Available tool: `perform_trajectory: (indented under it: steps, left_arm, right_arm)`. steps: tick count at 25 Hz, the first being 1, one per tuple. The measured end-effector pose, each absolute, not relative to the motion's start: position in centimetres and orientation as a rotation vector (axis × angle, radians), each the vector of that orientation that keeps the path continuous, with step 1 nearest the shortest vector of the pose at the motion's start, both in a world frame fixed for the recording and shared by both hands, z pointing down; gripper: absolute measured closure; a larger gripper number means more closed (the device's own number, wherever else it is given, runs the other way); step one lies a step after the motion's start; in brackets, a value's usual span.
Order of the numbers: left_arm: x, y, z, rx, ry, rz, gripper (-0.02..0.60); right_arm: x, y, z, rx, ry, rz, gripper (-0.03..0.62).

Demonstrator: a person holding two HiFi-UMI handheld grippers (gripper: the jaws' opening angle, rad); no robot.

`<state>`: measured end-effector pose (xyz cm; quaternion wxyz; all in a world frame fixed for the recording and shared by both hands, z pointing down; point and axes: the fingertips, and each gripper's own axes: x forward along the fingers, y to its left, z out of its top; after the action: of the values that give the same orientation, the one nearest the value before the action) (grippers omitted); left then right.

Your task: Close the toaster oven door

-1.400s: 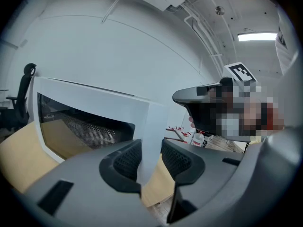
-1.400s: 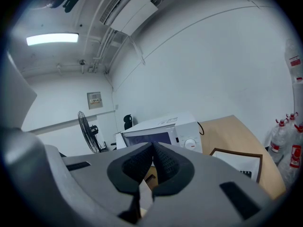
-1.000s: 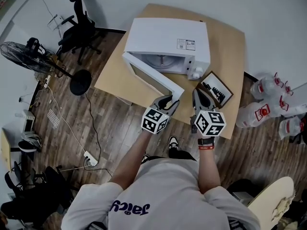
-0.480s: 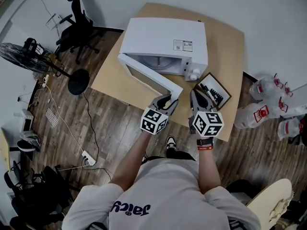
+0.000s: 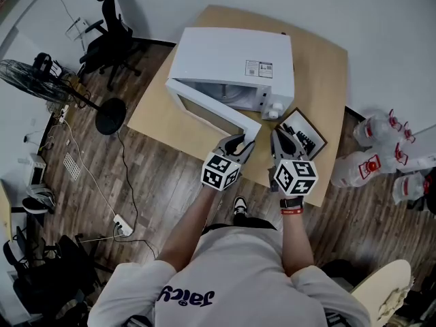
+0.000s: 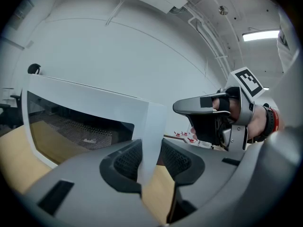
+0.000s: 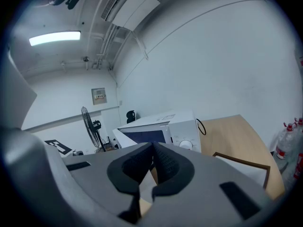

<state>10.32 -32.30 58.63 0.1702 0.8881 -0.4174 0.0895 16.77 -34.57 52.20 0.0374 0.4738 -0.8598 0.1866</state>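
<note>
While the toaster oven [image 5: 231, 56] sits toward the far side of the wooden table [image 5: 320, 67], its door [image 5: 214, 111] stands swung open. It is hinged at the oven's left front corner and angles out toward me, so its free edge ends near the table's front edge. I have the left tool [image 5: 237, 142] right at that free edge. In the left gripper view the white edge of the door runs straight up between the two ribbed pads, and the tool is closed on it at a middling width, a pad against each face. Through the door's window I can see dark mesh and the wood of the table behind it.

My right tool [image 5: 283, 135] hovers just beside the left one, to its right, in front of the oven's control side, where a round dial [image 5: 276, 107] shows. In the right gripper view its pads meet at the tips with nothing between them, so it is closed and empty. It touches neither the door nor the oven.

On the table just right of the right tool lies a dark picture frame [image 5: 303, 133], flat and at an angle. Off the table, large water bottles [image 5: 368, 165] lie on the floor to the right. A standing fan [image 5: 34, 80] and a black office chair [image 5: 112, 36] stand well apart on the left.
</note>
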Motion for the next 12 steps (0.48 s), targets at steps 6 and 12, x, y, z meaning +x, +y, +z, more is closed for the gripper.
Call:
perform_trajectory:
  steps: [6,12]
  left_arm:
    - [10.8,-33.6,58.7,2.52,-1.189,0.247,0.44]
    - [11.3,-34.8,58.8,2.517,-1.187,0.24,0.442]
  right_arm:
    - [17.2,-35.4,52.3,1.451,-2.634,0.572,0.579]
    - [17.8,-36.2,52.6,1.459,-2.625,0.571,0.579]
